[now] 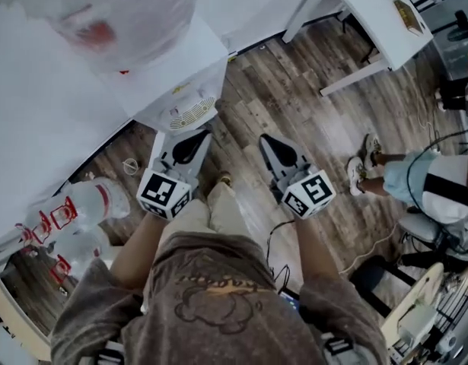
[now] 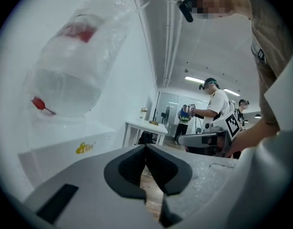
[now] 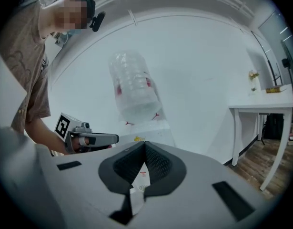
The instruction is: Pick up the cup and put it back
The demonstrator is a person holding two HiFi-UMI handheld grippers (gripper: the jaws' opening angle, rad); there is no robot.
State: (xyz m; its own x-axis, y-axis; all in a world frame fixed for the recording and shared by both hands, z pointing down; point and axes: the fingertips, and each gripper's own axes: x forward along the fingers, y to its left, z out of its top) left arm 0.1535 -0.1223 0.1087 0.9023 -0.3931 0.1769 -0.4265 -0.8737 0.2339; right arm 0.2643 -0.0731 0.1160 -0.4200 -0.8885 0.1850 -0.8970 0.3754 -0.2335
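Cup shows in no view. My left gripper and right gripper, jaws together and empty, hang near the white water dispenser; I'd find it first, then part one pair.

Office-like lab, water dispenser, white table, wood-plank floor

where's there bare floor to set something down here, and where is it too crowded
The bare patch is the wood-plank floor in the middle, bordered by the white water dispenser on the left and the white table on the far right. It is crowded at the left by the clear water jugs with red handles. At the right, a seated person's feet take up the floor.
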